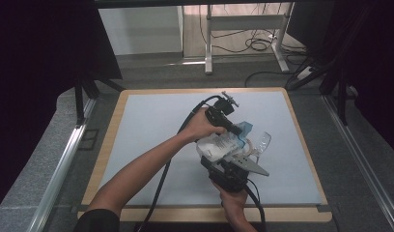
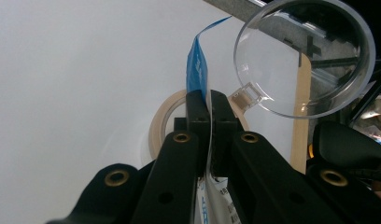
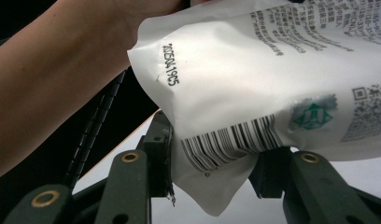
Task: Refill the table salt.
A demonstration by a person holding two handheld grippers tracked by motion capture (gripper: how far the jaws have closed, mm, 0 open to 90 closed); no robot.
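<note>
White pouch [image 3: 254,88], barcode, QR code, printed date "20250419C5"

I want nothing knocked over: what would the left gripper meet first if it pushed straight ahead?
Probably the tape roll just beyond the left gripper, then the clear round lid; depth is uncertain.

From my high view the white table sheet [image 1: 151,145] is evenly lit from above, soft shadows only; surroundings at 9 and 3 o'clock go near black. My left gripper view is overexposed at 9 o'clock, sheet blown white; glare rims the clear lens [image 2: 303,56] at 1 o'clock, jaws soft. My right gripper view: pouch [image 3: 282,79] shows sheen mid-frame, print sharp, forearm [image 3: 62,88] blurred, dim background.
</note>
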